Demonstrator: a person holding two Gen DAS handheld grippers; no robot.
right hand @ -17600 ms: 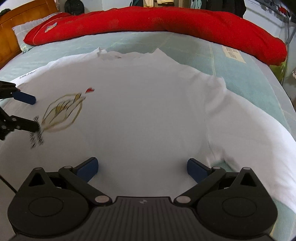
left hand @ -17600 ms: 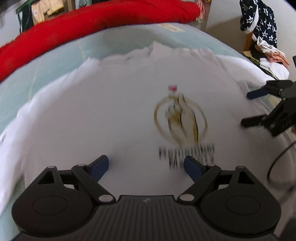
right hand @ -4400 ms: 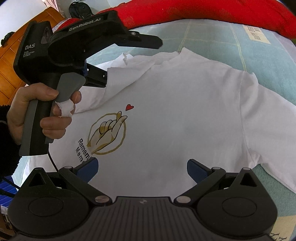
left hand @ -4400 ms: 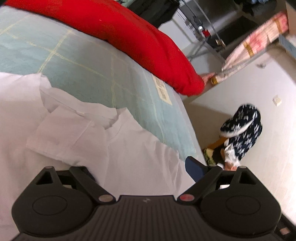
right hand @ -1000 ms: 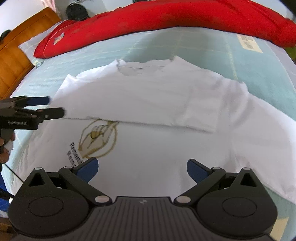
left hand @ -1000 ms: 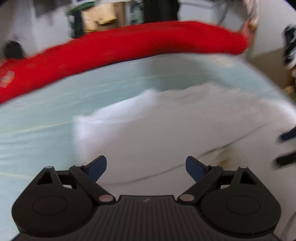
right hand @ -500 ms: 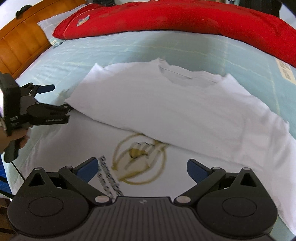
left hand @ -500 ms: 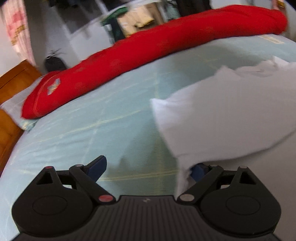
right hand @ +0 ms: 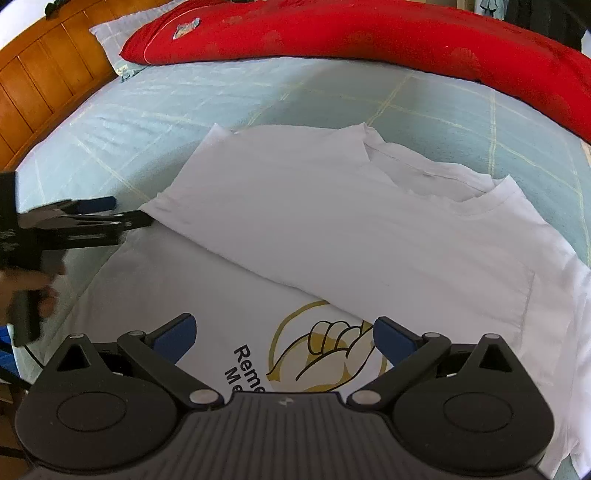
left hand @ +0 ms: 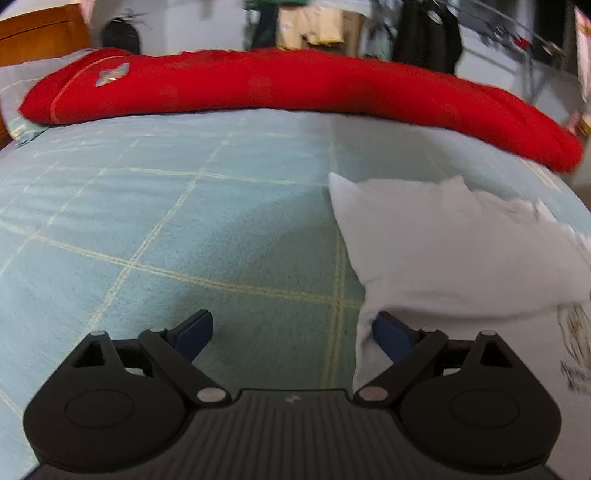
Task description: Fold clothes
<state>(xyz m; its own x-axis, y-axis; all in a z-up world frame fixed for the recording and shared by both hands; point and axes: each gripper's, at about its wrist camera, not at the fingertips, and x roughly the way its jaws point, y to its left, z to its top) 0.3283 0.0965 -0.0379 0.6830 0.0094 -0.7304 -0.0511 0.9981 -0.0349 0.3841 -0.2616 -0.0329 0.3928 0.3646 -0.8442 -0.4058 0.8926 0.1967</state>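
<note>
Right gripper (right hand: 282, 334): fingers spread wide, nothing between them, held low above the printed front of the T-shirt (right hand: 369, 229). T-shirt: white, lying on the bed (right hand: 155, 107), one side folded over across the chest so that the fold edge runs diagonally and covers part of the print (right hand: 325, 354); print is a gold ring around a drawn hand, with black lettering beside it, partly hidden by the gripper body. Neck opening toward the far right of the shirt, slightly rumpled. Left gripper (left hand: 291, 334): fingers spread apart, one blue pad (left hand: 391, 338) tucked against the shirt's edge just under the fold, the other pad over bare bedcover; in the right wrist view it sits at the shirt's left side, reaching the corner of the folded part, with a hand (right hand: 26, 291) on its grip, blurred. Bedcover: pale blue-green with thin yellow grid lines. Red bolster (right hand: 369, 33): long, lying across the far side of the bed, well apart from the shirt. Wooden headboard (right hand: 40, 77): far left. Hanging clothes (left hand: 321, 31): beyond the bed, blurred.
</note>
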